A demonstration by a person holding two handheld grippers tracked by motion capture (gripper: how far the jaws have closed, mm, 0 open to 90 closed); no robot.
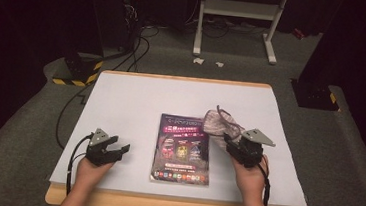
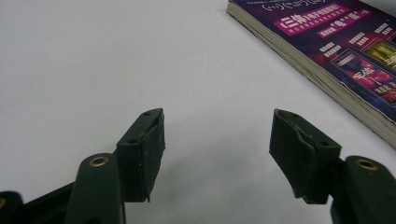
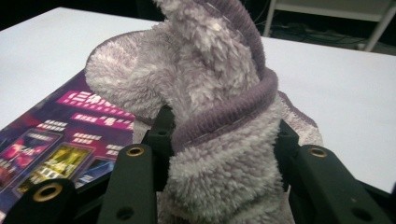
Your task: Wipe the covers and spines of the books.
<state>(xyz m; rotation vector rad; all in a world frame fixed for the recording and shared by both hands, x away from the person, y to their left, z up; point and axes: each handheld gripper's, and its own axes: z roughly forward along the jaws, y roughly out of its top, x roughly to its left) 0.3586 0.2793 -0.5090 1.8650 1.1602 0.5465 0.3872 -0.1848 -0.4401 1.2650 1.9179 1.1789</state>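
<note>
The right gripper (image 1: 232,141) is clamped on a fuzzy sock (image 3: 219,121), which bulges between its jaws and is squeezed in the right gripper view. The sock is at the right side of the book (image 1: 183,149), its far part over the book's upper right corner. I judge it light, very soft and not fragile; it will bend and hang, so a hold on the thick middle is safer than on the thin ribbed cuff (image 3: 233,109). It is pale grey-lilac plush with a darker purple cuff. The left gripper (image 1: 114,148) rests with jaws apart on the table (image 1: 131,98), holding nothing.
</note>
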